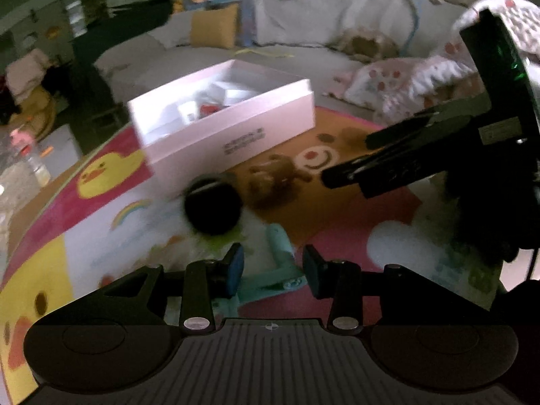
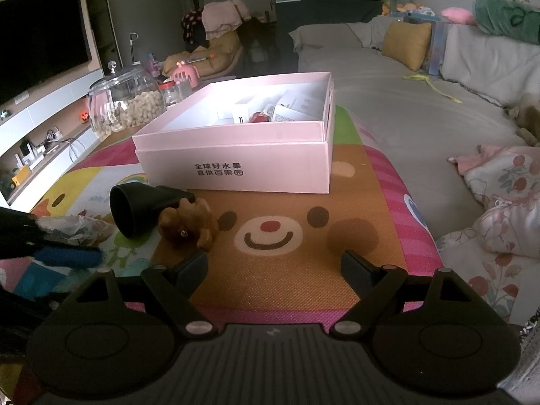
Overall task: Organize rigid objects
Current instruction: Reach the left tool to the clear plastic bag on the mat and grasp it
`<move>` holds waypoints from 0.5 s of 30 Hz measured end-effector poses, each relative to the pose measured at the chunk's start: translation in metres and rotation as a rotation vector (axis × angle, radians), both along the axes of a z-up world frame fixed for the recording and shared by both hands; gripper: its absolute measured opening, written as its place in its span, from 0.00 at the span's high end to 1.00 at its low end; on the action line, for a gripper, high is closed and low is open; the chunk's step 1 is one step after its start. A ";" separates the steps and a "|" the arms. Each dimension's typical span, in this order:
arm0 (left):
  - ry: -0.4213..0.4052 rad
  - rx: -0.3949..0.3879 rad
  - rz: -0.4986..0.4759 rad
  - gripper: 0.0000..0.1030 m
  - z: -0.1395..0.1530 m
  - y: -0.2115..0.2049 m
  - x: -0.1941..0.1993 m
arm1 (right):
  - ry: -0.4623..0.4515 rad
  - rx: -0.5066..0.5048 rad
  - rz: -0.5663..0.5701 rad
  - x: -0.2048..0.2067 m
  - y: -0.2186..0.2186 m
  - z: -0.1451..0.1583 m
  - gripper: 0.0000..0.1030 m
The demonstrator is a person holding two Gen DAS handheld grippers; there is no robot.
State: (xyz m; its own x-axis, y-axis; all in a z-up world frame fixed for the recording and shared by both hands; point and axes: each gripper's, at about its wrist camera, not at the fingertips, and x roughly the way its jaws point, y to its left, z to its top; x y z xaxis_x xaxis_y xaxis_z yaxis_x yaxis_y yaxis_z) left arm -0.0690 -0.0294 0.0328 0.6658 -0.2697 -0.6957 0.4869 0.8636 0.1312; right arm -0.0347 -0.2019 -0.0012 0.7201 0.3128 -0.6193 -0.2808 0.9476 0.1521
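Note:
A pink cardboard box (image 1: 236, 141) (image 2: 236, 168) stands open on the cartoon play mat (image 2: 297, 280), with small white boxes and a red item inside. In front of it a black cup (image 1: 212, 206) (image 2: 135, 209) lies on its side, touching a brown figurine (image 1: 273, 182) (image 2: 189, 222). My left gripper (image 1: 273, 265) (image 2: 71, 241) is open low over the mat. A teal object (image 1: 280, 246) lies in the gap, and the pads do not seem to touch it. My right gripper (image 2: 273, 263) (image 1: 347, 158) is wide open over the bear face, holding nothing.
A glass jar of pale round pieces (image 2: 125, 104) and smaller jars stand left of the box. A grey sofa (image 2: 405, 108) with a yellow cushion (image 2: 406, 44) runs behind and to the right. Floral pillows (image 2: 506, 195) lie at the right edge. Crinkled clear plastic (image 2: 77, 226) lies by the cup.

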 end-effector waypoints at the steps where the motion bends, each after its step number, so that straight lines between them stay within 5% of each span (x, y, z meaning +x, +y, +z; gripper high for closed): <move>1: 0.004 -0.010 0.014 0.57 0.001 0.006 -0.003 | -0.001 0.000 0.000 0.000 0.000 0.000 0.16; 15: -0.015 -0.171 0.248 0.59 0.020 0.064 -0.037 | 0.003 -0.005 0.000 0.000 0.001 -0.001 0.16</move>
State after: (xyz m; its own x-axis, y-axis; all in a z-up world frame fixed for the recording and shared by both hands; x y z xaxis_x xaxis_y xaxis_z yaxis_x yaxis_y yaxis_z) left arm -0.1062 0.0344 0.0525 0.7359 -0.2102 -0.6436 0.2578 0.9660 -0.0207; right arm -0.0346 -0.2010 -0.0018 0.7183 0.3093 -0.6232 -0.2803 0.9485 0.1478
